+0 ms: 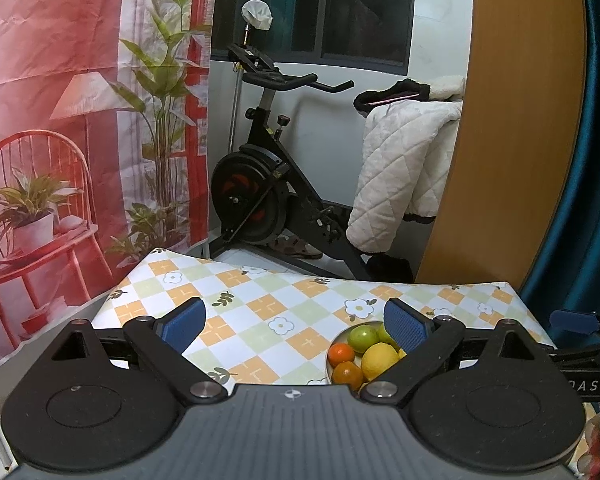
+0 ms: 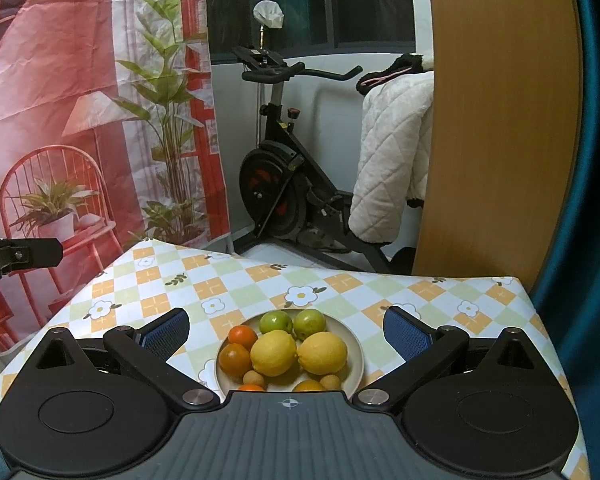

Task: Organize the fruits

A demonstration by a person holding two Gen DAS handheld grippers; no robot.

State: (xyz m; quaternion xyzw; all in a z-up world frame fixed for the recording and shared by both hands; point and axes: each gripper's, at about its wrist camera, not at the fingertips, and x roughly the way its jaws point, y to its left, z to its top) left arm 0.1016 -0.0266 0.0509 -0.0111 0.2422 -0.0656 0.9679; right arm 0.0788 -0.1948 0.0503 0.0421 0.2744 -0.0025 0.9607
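— Where's the fruit?

— All on one pale plate (image 2: 356,354) on my tabletop (image 2: 236,280), the one with the checked, flowered cloth. Two lemons (image 2: 274,352) lie side by side in the middle, touching. Behind them are two green fruits (image 2: 275,322); to their left, two oranges (image 2: 234,358). Small tan round fruits (image 2: 254,379) sit at the near edge, where my tool hides part of the plate.

— And your tools?

— My right tool (image 2: 288,336) is released, its blue pads spread wide, the plate showing between them; it holds nothing. My left tool (image 1: 296,326) is released too and empty, over bare cloth, with the plate (image 1: 340,336) partly hidden behind its right-hand finger.

— Anything beyond the tabletop?

— An exercise bike (image 2: 284,184) and a quilted white blanket (image 2: 392,152).
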